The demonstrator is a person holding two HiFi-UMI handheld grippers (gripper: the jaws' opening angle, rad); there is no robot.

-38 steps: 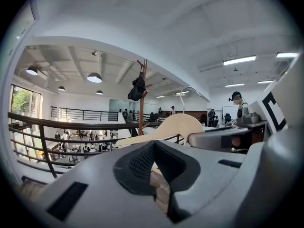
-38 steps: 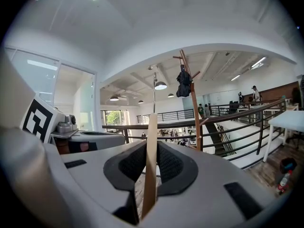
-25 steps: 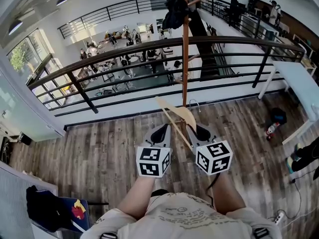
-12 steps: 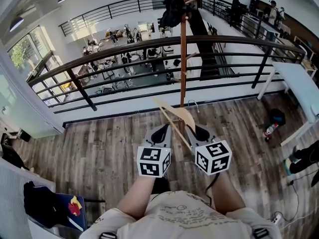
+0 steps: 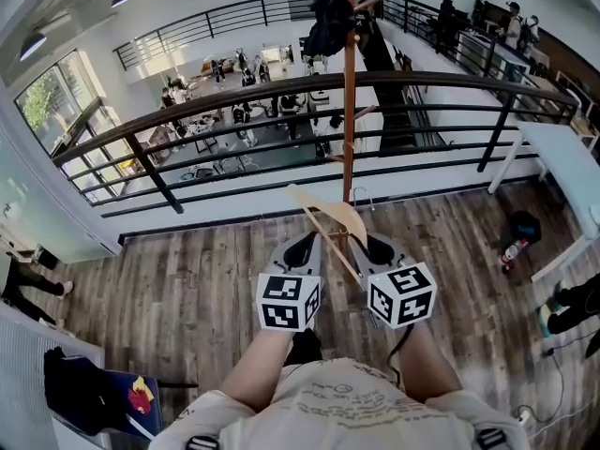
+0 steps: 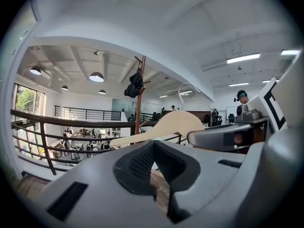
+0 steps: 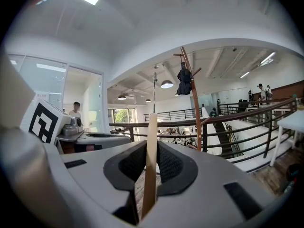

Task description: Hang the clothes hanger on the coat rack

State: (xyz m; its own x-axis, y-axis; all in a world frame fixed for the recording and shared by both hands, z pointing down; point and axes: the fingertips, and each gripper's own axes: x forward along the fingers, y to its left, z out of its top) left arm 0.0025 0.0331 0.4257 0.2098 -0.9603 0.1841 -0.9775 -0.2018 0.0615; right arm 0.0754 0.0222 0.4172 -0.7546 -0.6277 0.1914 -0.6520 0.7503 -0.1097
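On the mezzanine: wood-plank floor [image 5: 187, 279], dark railing [image 5: 234, 97] along its far edge, coat rack [image 5: 348, 92] upright by the railing. Right gripper [image 5: 380, 249] narrow, clamped on wooden hanger [image 5: 330, 216]. Left gripper [image 5: 300, 249] slightly apart, empty. Hanger sits low before the rack pole, off its pegs. Long axis runs far-left to near-right, hook up.

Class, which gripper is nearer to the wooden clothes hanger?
Right. The right gripper is shut on the hanger; the left gripper is beside it, not touching.
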